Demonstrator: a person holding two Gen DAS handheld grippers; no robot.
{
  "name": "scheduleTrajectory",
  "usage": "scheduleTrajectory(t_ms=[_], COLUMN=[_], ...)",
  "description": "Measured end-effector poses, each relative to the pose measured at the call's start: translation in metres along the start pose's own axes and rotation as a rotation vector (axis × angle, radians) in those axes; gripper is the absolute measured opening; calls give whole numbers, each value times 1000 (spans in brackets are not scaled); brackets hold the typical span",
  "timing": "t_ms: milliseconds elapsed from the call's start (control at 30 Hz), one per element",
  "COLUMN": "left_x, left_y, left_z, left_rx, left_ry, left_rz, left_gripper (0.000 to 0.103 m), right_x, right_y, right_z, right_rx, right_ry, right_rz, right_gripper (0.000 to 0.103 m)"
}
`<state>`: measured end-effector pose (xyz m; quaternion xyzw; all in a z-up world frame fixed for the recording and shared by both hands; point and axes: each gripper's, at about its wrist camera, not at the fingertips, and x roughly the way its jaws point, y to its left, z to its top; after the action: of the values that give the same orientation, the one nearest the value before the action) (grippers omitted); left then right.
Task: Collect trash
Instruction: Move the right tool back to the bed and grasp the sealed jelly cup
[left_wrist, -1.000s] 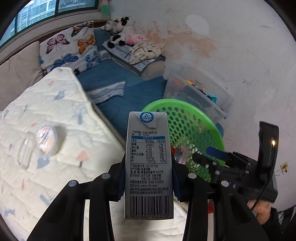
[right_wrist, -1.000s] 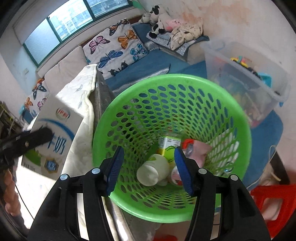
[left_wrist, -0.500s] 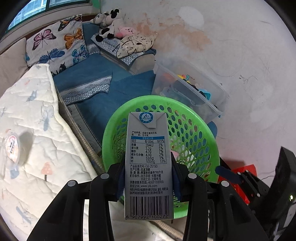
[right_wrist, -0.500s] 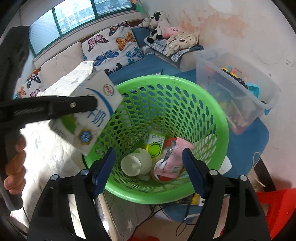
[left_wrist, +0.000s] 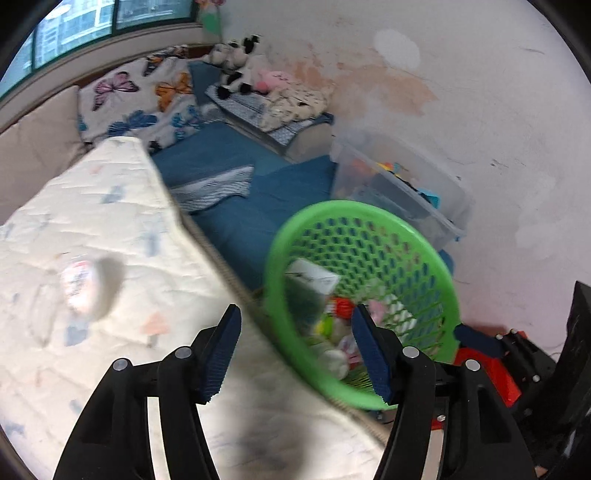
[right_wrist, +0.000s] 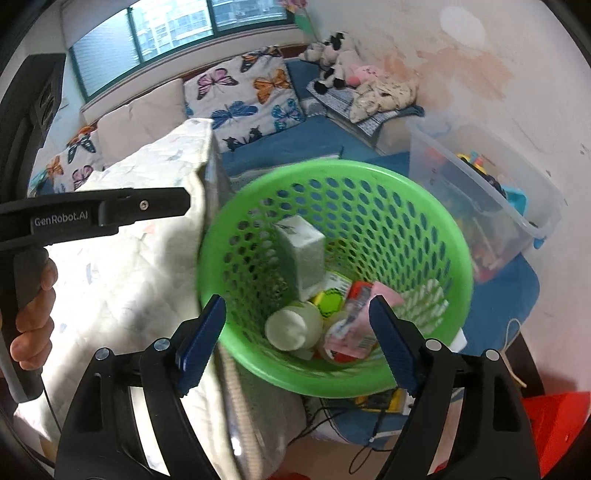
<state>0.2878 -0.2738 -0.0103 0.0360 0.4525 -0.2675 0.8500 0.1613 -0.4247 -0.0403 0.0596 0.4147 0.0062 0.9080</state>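
A green perforated basket (right_wrist: 436, 221) stands beside the bed; it also shows in the left wrist view (left_wrist: 417, 236). The milk carton (right_wrist: 303, 254) lies inside it, leaning on the left wall, above a white cup (right_wrist: 291, 328) and wrappers; the left wrist view shows the carton (left_wrist: 310, 277) too. My left gripper (left_wrist: 295, 354) is open and empty over the mattress edge, left of the basket. My right gripper (right_wrist: 299, 343) is open and empty, above the basket's near rim. A small round cup with a pink lid (left_wrist: 79, 288) lies on the quilt.
A cream quilted mattress (left_wrist: 110, 240) fills the left. A clear storage bin with toys (right_wrist: 487, 184) stands behind the basket by the wall. Blue bedding, butterfly pillows (right_wrist: 240, 99) and plush toys (right_wrist: 332, 51) lie at the back. A red stool (right_wrist: 554, 417) is at lower right.
My left gripper opened and let go of the milk carton, which dropped into the basket. The left gripper then drew back left over the mattress. The right gripper stayed open.
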Motion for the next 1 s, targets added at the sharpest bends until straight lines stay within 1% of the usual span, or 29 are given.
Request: scheduleTrajectory(t_ms=[133,233,367,467,600,700,833,1000], left_x=[-21,-31,-44,-55,-66,-75,-83,-87], left_y=[32,58,98,132,167,190,208,230], left_z=[-8,-13,-17,-22,-27,-31,-35,-42], left_rx=[-23,-57,-101,-141,-194,-228,-232,-252], left_ry=[-15,-18,-26,-30,-31,-31,-37,-26], left_rz=[99,157,243,309,360,391,435,458], left_gripper=[60,62,63,64,64,64,68,69], right_x=[1,4,9,16,28,38,57,79], right_y=[25,45,72,97,125,140,165,199], right_z=[10,19,32,44,61,71,84,85], right_rx=[-43,-68,-107,-160,-227,-245,-277,-357], right_ry=[-7,-10,-18,-19,-23,-16,-1,9], right_rz=[38,80,118,138,161,198,240,254], right_gripper=[80,81,82,82,82,82,82,82])
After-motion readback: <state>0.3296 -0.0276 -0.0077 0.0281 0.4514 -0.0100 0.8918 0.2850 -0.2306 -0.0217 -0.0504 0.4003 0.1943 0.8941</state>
